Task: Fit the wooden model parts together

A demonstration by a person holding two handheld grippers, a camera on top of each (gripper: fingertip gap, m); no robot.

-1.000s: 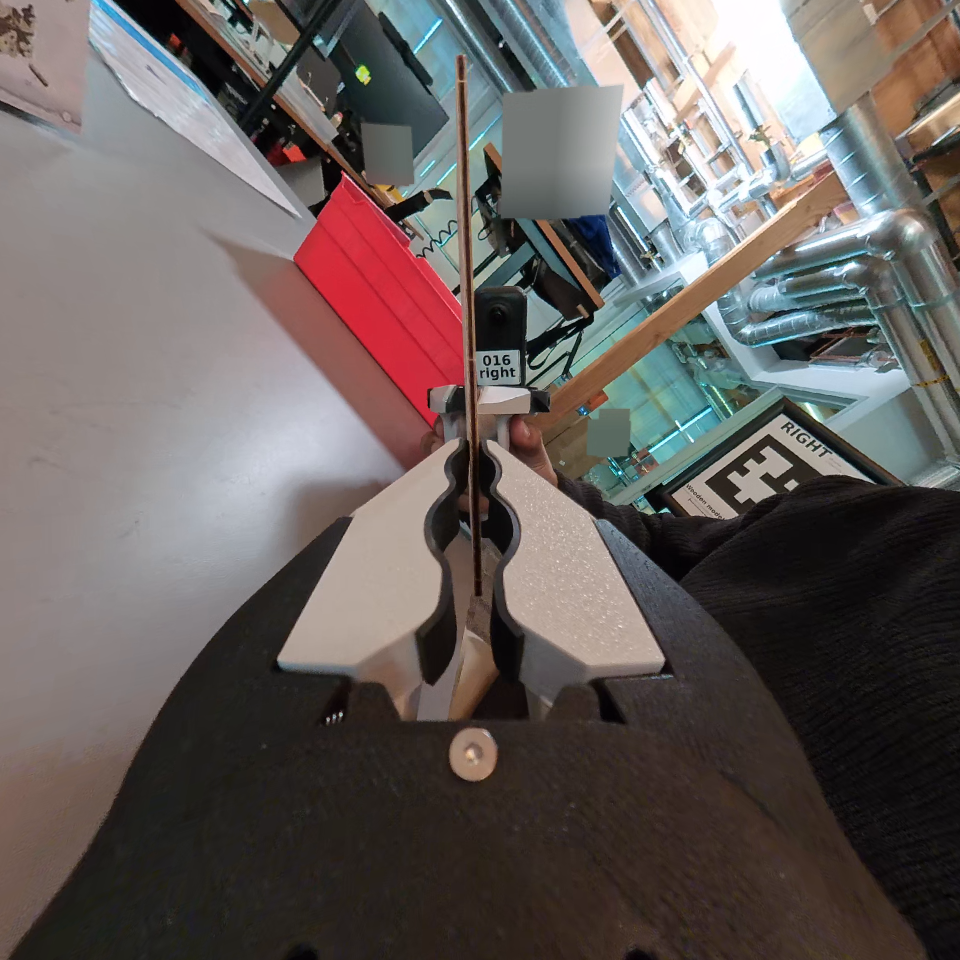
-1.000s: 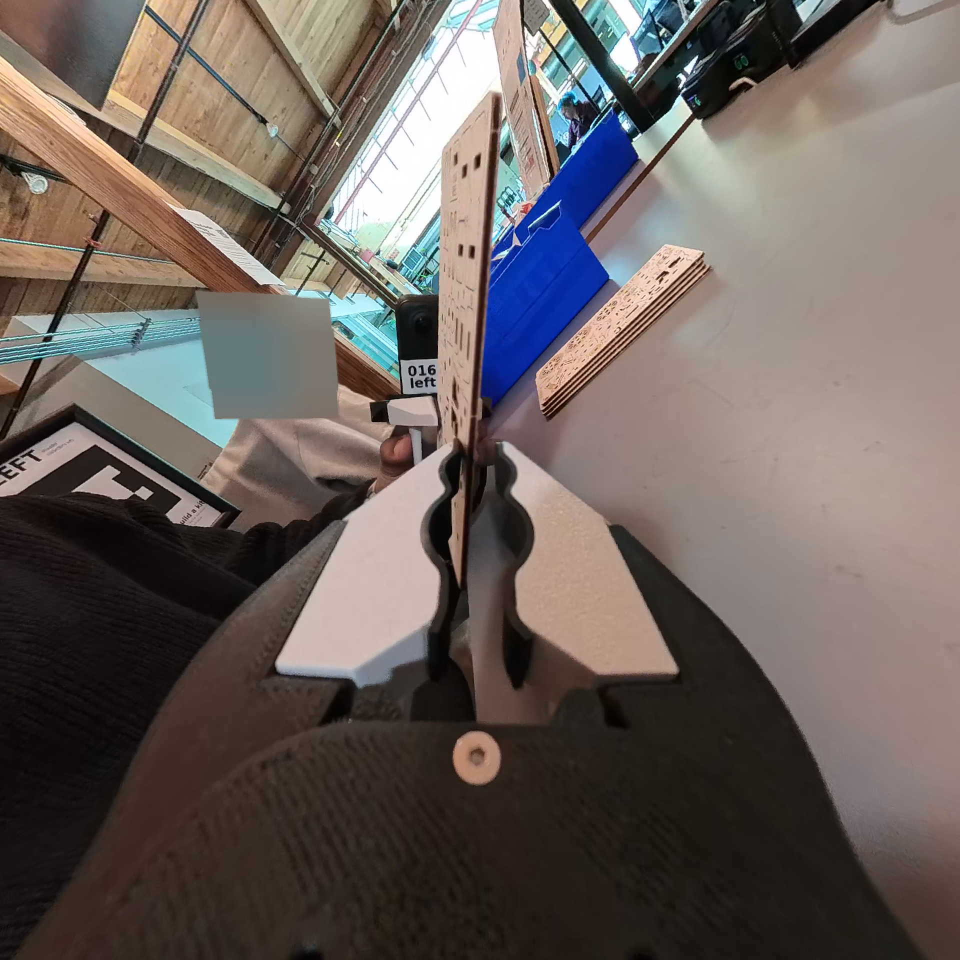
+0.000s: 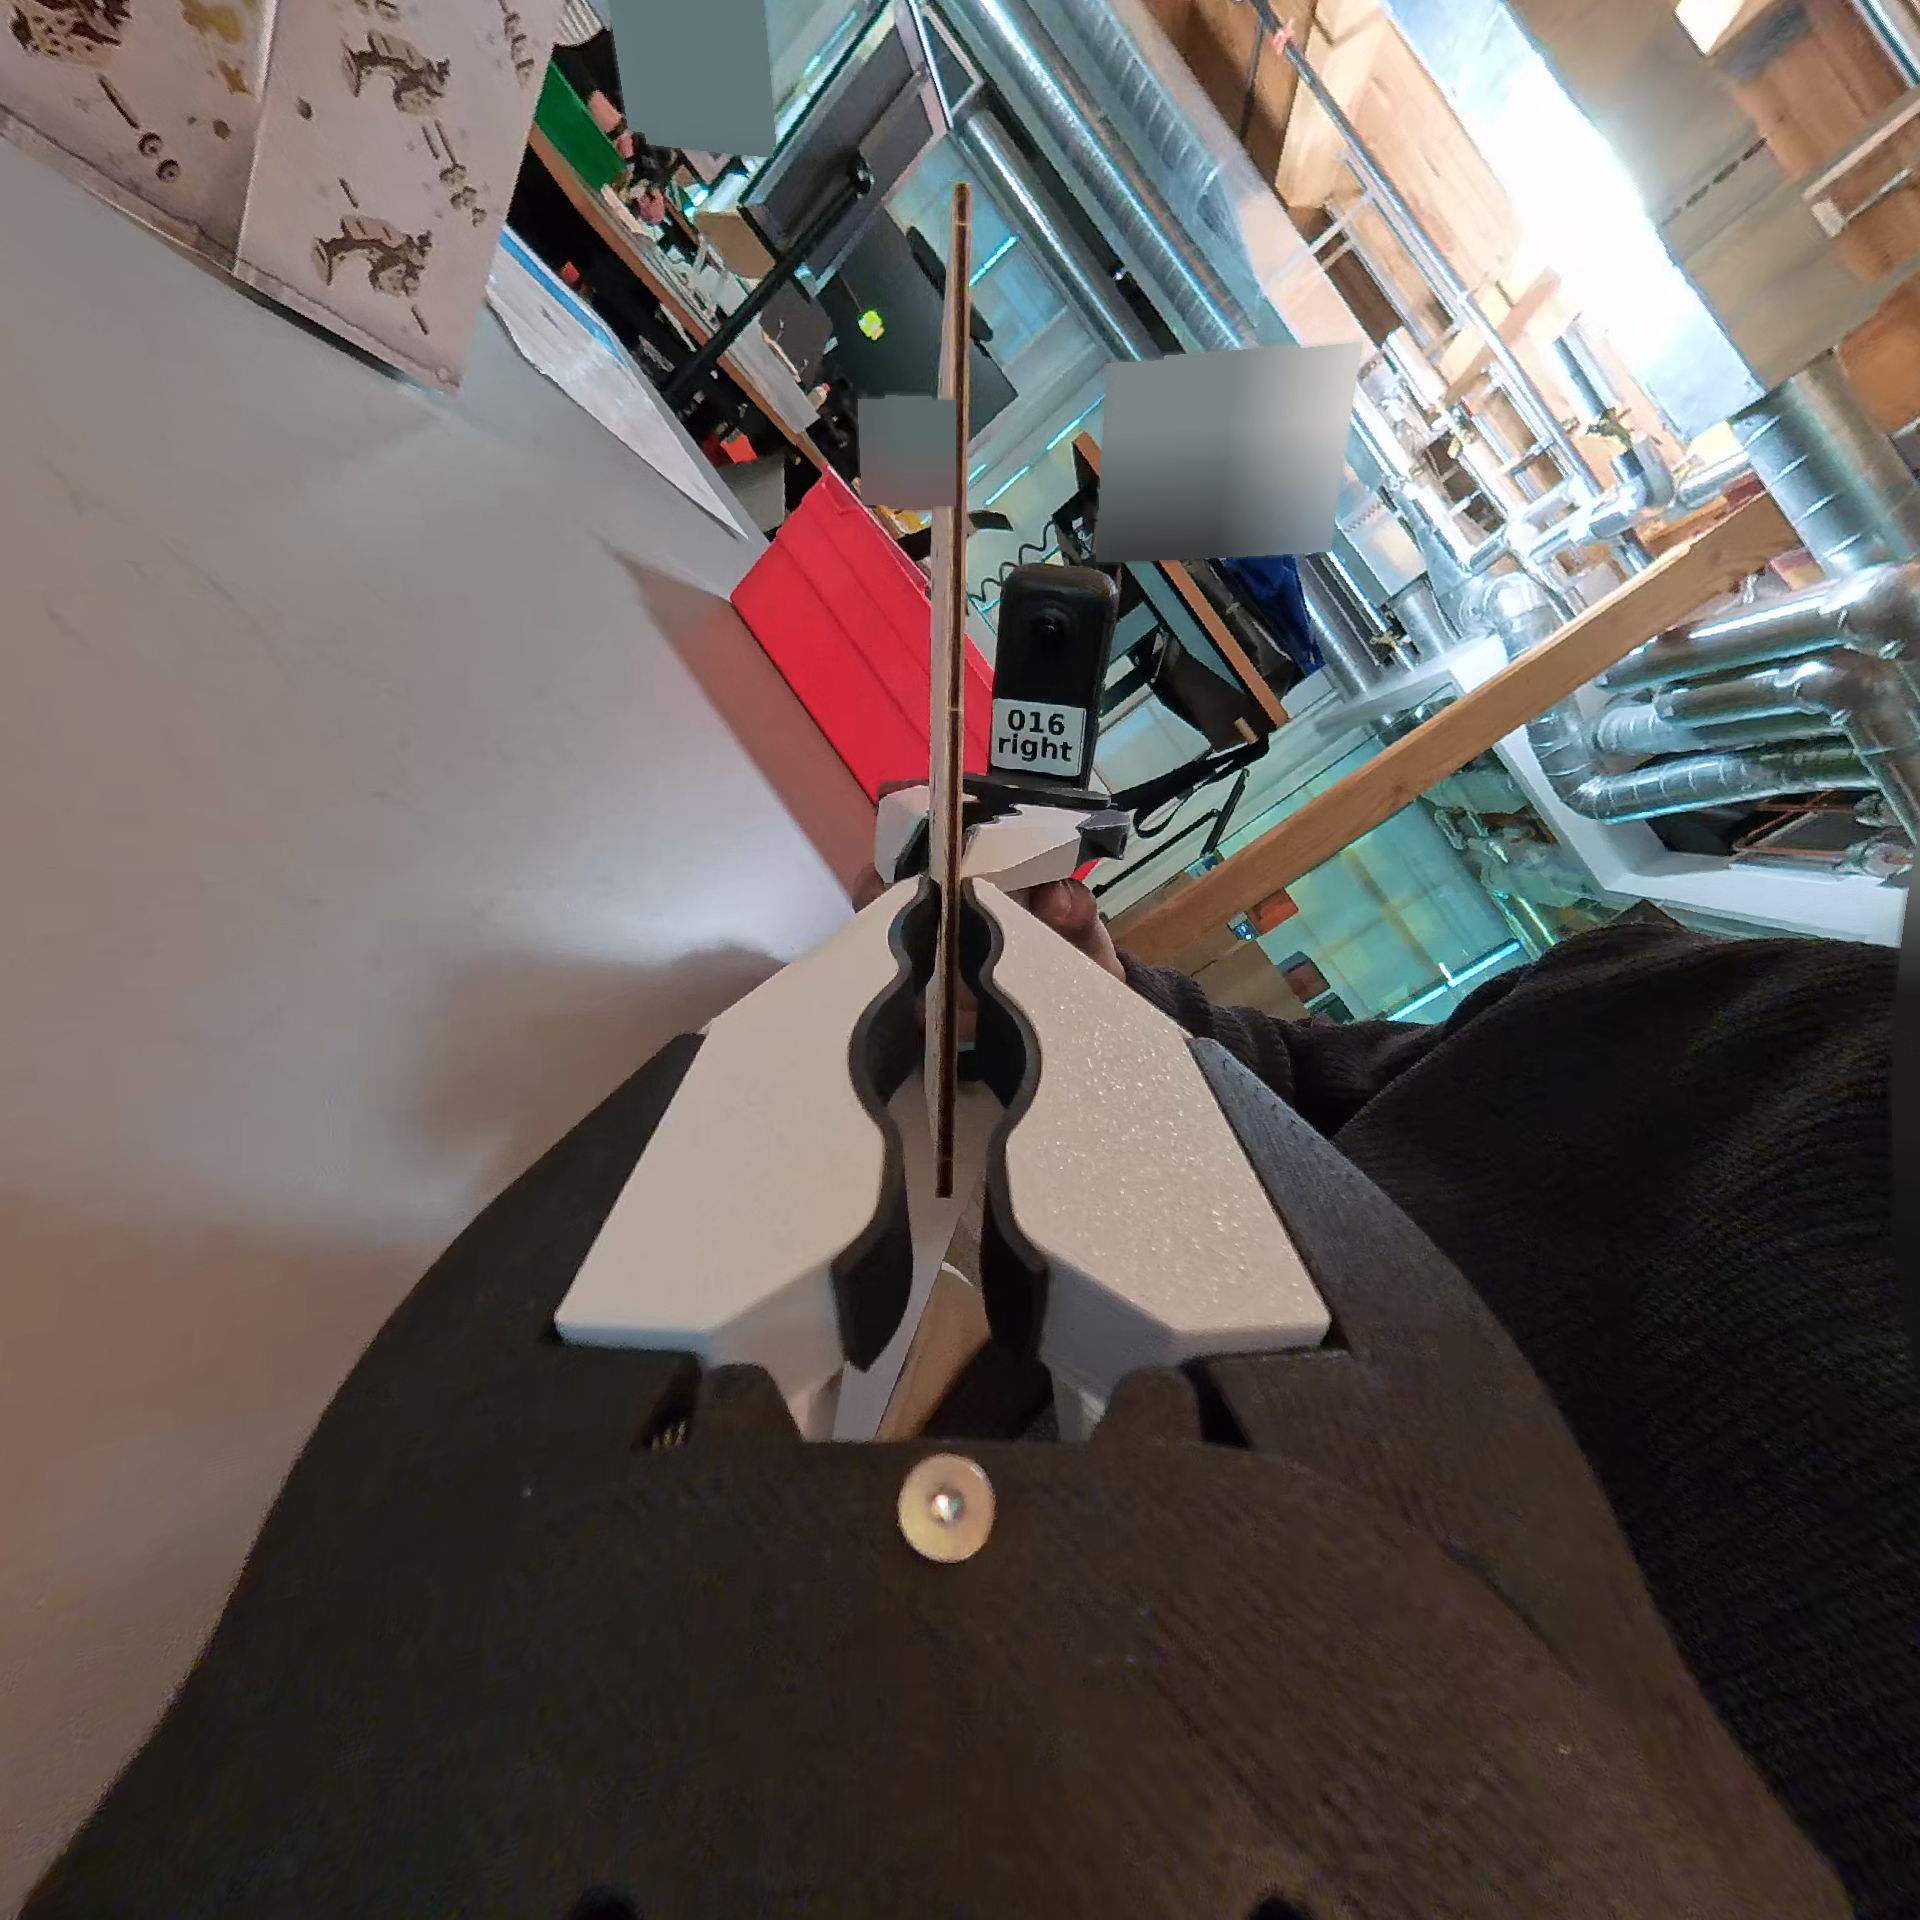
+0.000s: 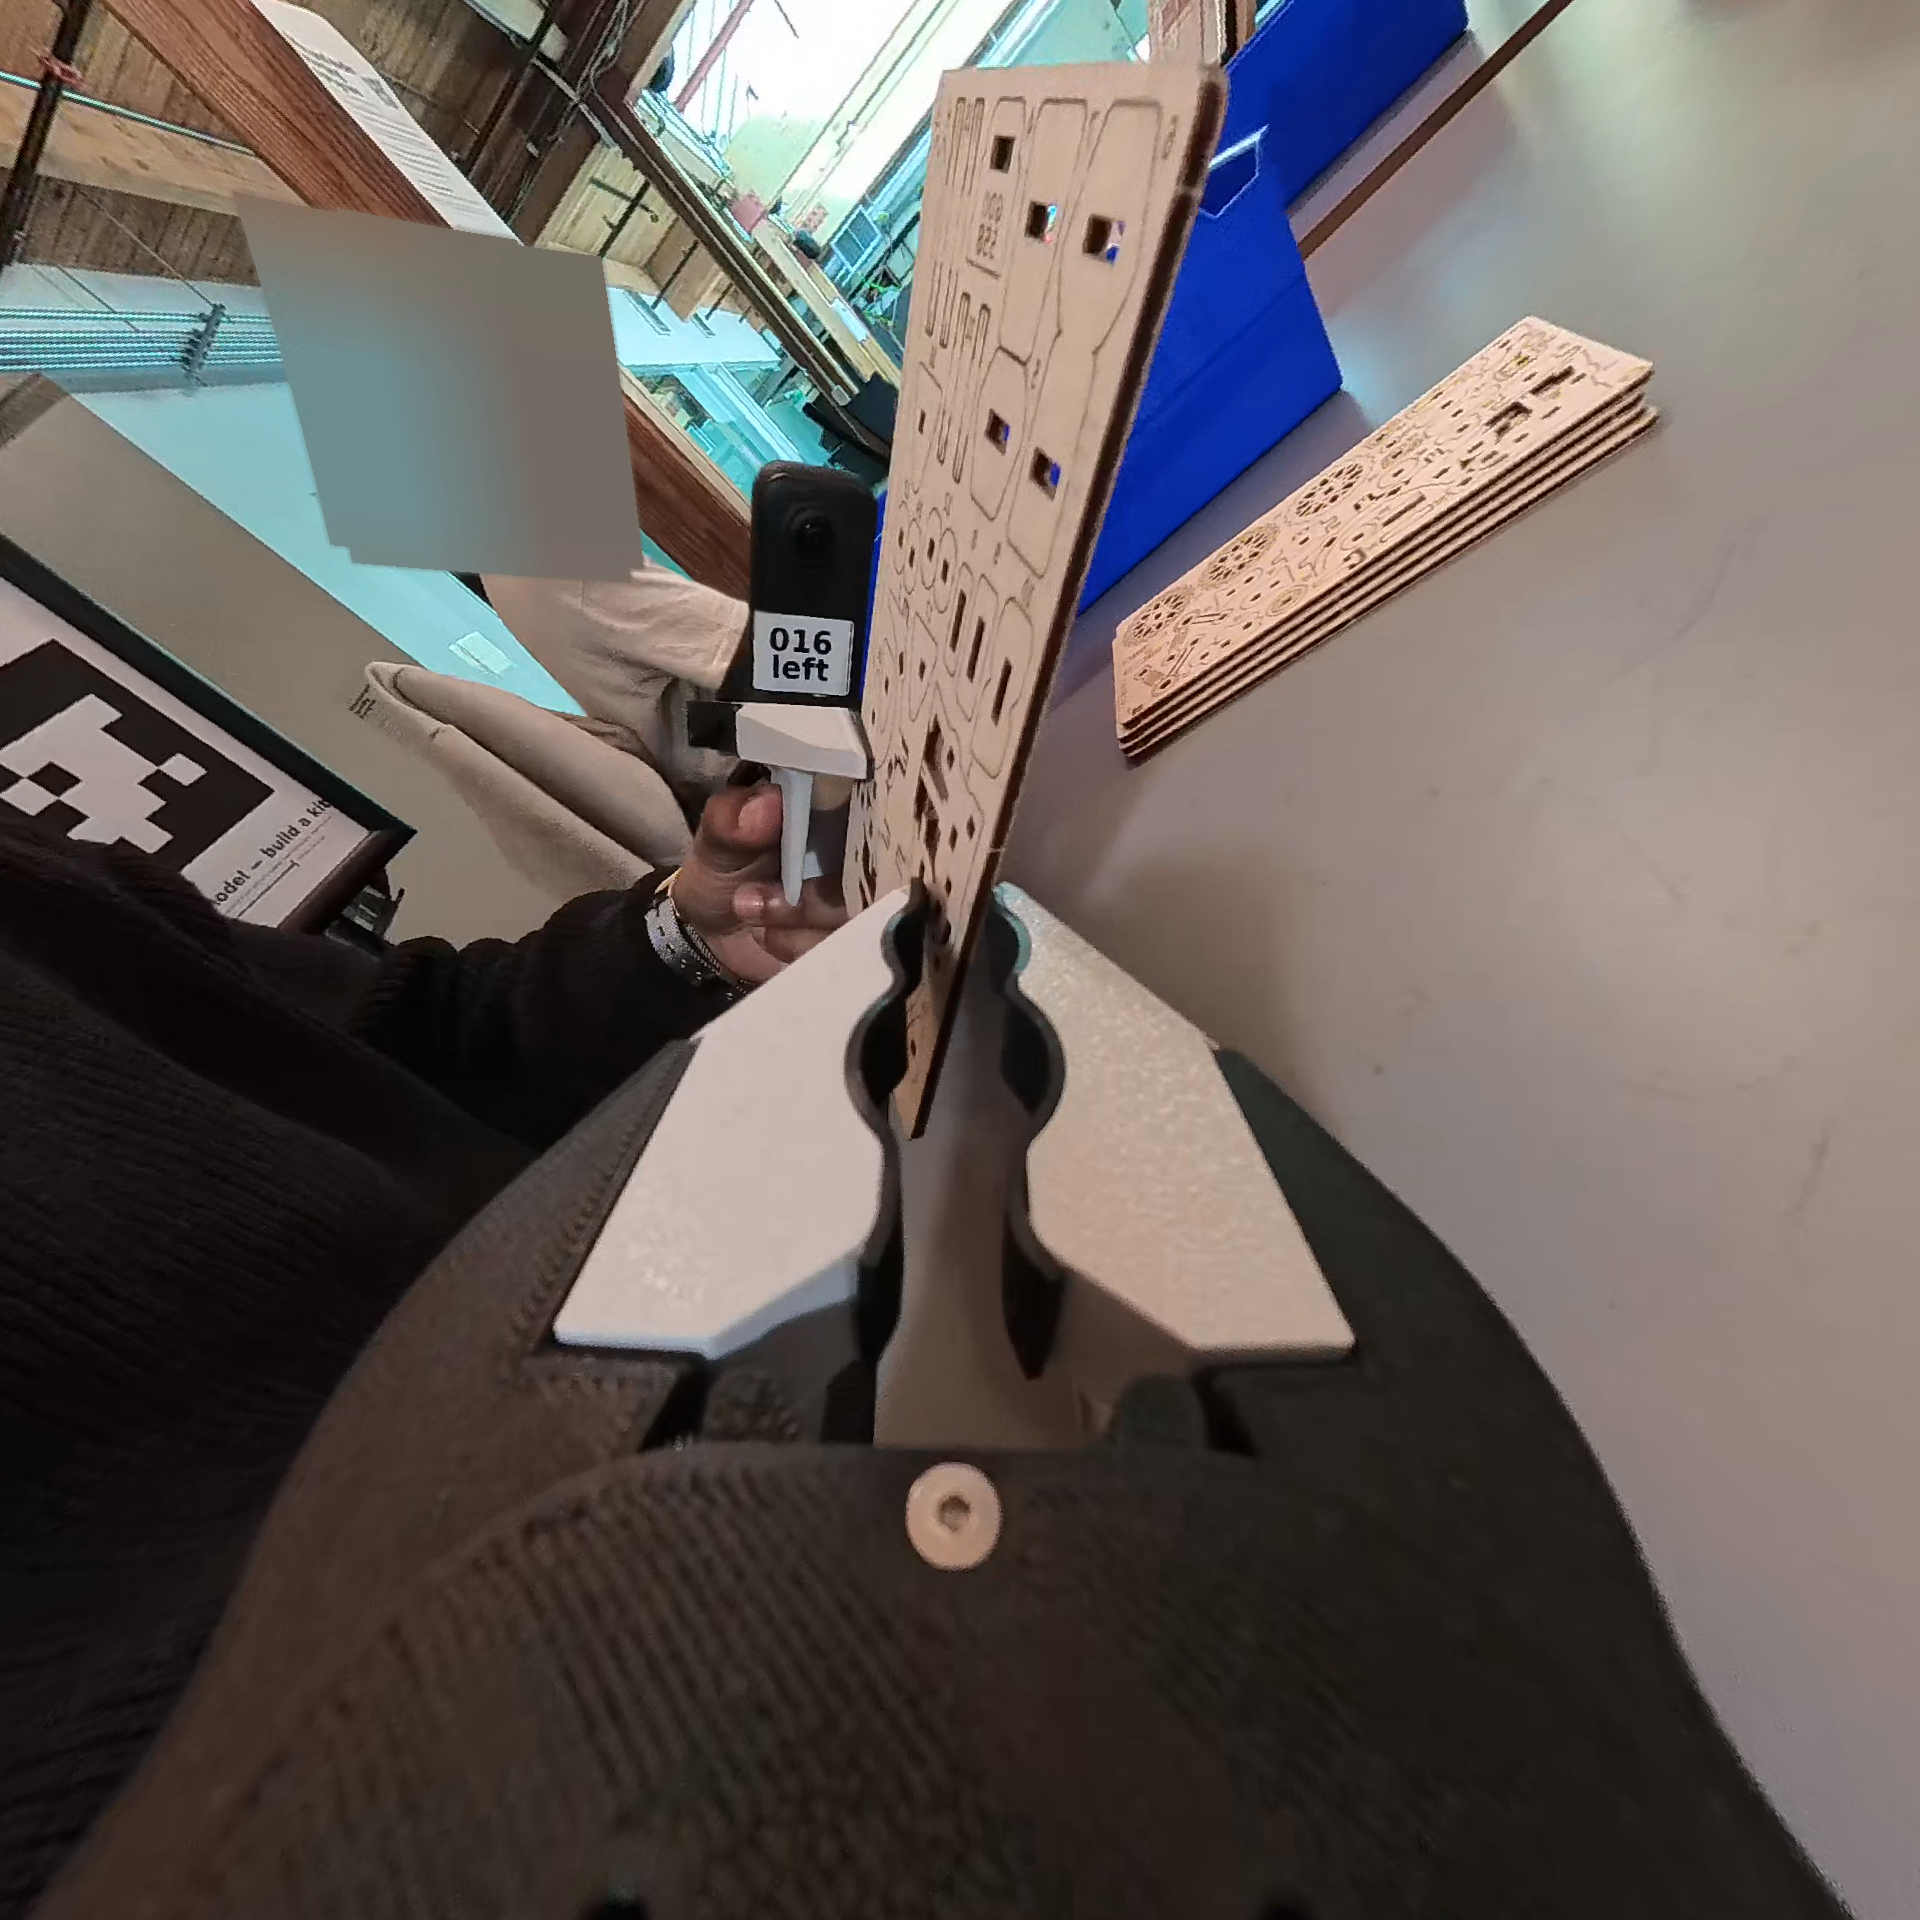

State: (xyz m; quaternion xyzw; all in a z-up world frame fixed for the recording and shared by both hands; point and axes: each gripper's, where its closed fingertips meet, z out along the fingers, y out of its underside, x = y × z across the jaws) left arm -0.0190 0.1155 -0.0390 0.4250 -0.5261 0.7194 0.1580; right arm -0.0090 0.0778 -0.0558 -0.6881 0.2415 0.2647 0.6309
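Note:
A thin laser-cut wooden sheet (image 4: 997, 499) with several part outlines and square holes is held upright above the table between both grippers. In the left wrist view I see the sheet (image 3: 951, 623) edge-on. My left gripper (image 3: 948, 894) is shut on its near end. My right gripper (image 4: 956, 904) is shut on the opposite end, and there the sheet's flat face shows. Each gripper also shows beyond the sheet in the other view: the right gripper (image 3: 997, 831) and the left gripper (image 4: 821, 748), each in a person's hand.
A stack of several more wooden sheets (image 4: 1382, 540) lies on the grey table (image 4: 1558, 1039) beside blue bins (image 4: 1226, 343). A red bin (image 3: 852, 644) and printed instruction sheets (image 3: 343, 156) are on the table's other side. A framed marker sign (image 4: 125, 758) stands behind a black sleeve (image 4: 208, 1143). Left tips to right tips: about 5 centimetres.
The sheet has turned, so its face shows more broadly in the right wrist view. Both grippers still hold it. The left view has swung and now takes in the instruction sheets.

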